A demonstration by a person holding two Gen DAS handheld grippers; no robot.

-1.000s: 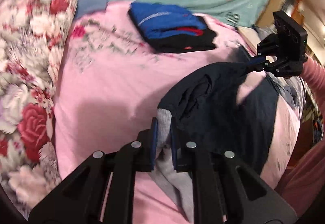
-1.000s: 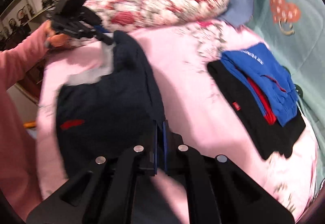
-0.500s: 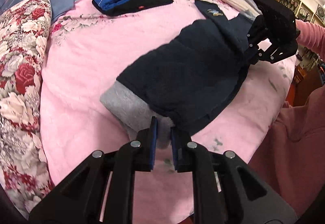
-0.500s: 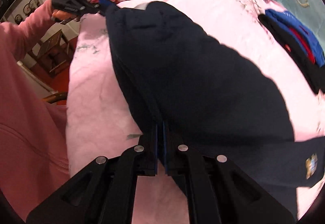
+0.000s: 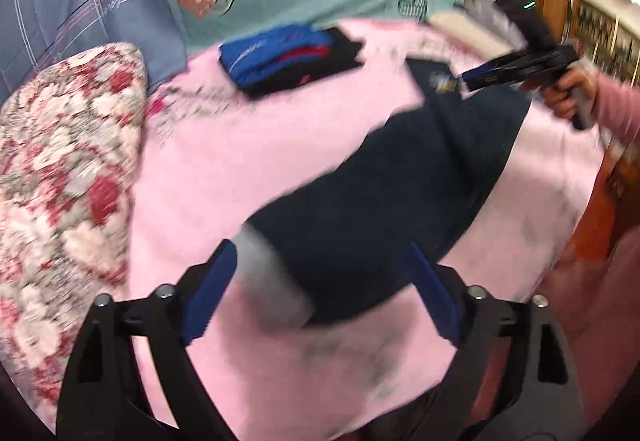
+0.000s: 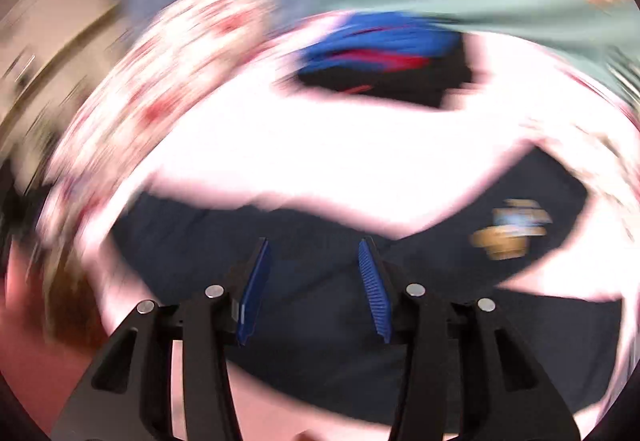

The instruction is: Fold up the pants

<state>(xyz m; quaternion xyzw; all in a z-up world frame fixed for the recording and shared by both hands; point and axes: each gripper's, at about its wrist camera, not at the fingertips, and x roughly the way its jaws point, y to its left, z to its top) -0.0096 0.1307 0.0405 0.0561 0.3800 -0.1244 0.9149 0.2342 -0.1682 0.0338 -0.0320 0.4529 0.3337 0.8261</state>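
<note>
Fingers [image 5: 210, 295] of both grippers spread wide above the navy pants [image 5: 380, 209], gripping nothing.

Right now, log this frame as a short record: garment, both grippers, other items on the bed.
garment: navy pants lying flat on the pink blanket, grey cuff at the near end
left gripper: jaws open, released
right gripper: jaws open, over the pants
other items: folded blue-and-black clothes stack, floral pillow
image quality: right wrist view heavily blurred

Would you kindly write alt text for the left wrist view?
The open left gripper hovers over dark navy pants with a grey cuff, spread on a pink blanket. Beyond lie a folded blue-and-black clothes stack and the right gripper.
</note>
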